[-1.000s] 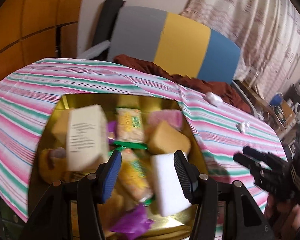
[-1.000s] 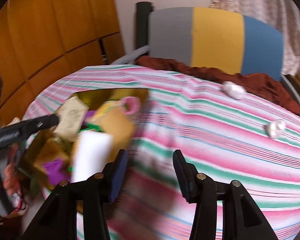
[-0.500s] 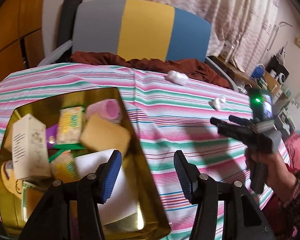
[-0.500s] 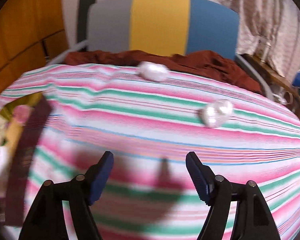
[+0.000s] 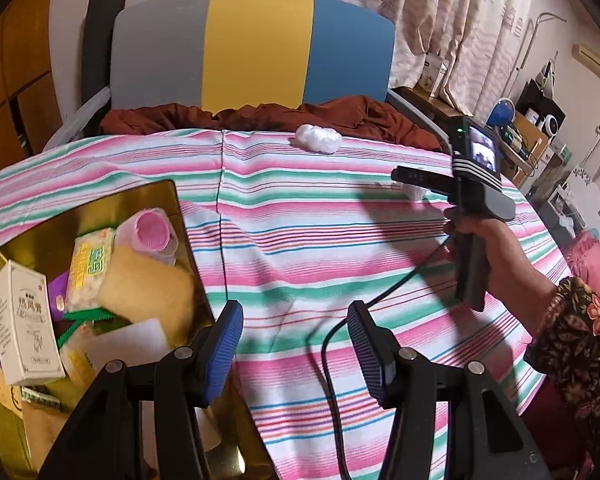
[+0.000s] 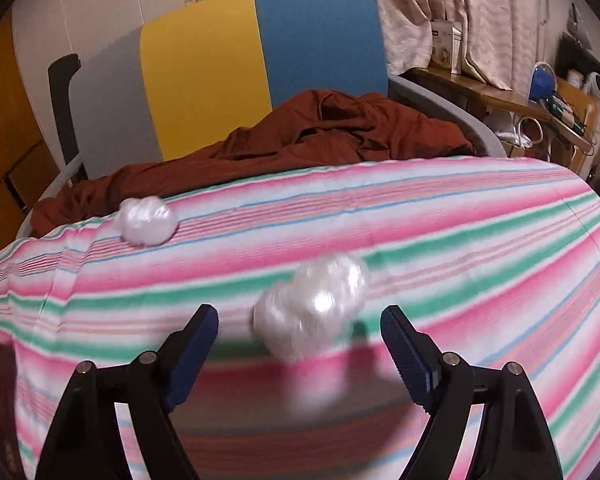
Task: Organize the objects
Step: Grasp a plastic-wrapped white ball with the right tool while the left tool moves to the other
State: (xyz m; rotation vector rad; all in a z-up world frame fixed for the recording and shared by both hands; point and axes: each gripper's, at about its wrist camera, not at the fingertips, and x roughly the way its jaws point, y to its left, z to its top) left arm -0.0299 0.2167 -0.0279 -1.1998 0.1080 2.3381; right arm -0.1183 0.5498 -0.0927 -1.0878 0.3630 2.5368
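Right gripper (image 6: pixel 299 330) opening over a crinkled white wad (image 6: pixel 312 308) on the striped cloth (image 6: pixel 480 248)

Its ribbed blue pads were spreading, the glossy, lumpy wad lying between them at lower centre, untouched; a second wad (image 6: pixel 146 220) sat at middle left by rumpled rust fabric (image 6: pixel 300 136). The left gripper (image 5: pixel 294 342) stood partly open and empty at lower centre, beside the shiny gold tray (image 5: pixel 156 196) of boxes and soft sponges at lower left

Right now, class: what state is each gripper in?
Left gripper: open, empty, above the cloth.
Right gripper: opening, empty, white wad just ahead of its fingers.
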